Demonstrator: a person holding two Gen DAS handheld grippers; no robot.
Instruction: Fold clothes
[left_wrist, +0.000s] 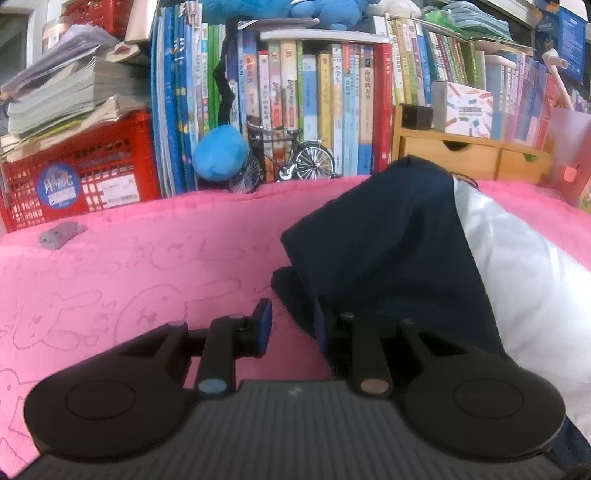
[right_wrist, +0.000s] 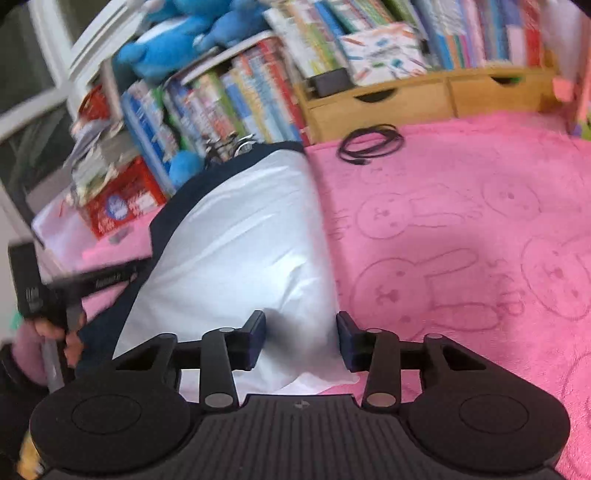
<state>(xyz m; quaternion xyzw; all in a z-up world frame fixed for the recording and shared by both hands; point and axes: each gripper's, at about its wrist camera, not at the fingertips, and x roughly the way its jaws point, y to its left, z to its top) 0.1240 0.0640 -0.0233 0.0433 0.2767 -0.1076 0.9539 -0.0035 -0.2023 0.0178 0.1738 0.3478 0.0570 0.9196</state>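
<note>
In the left wrist view, the left gripper (left_wrist: 291, 328) has its fingers (left_wrist: 264, 326) apart with a gap between them. Pink blanket shows through most of that gap. A dark blue flap of the shirt (left_wrist: 391, 236) hangs over the right finger, so I cannot tell if the fingers hold it. The shirt is dark blue and white and lies on the right part of the pink blanket (left_wrist: 140, 266), which has bunny drawings on it. Behind the blanket stand many books (left_wrist: 317, 107) with writing too small to read. A little toy bike (left_wrist: 284, 155) and a blue soft ball (left_wrist: 219, 153) sit in front of the books. A red crate (left_wrist: 85, 173) at the left has a round blue sticker, but its words are blurry.

In the right wrist view, the right gripper (right_wrist: 301, 338) has its fingers (right_wrist: 256, 338) wide apart and holds nothing. The white part of the shirt (right_wrist: 240, 251) lies under and between them, near its lower edge. A coiled black cable (right_wrist: 371, 144) lies on the pink blanket (right_wrist: 461, 229), well apart from the shirt. A wooden drawer box (right_wrist: 406, 98) stands behind it. At the left, the other gripper's handle (right_wrist: 48, 291) shows, blurry.
</note>
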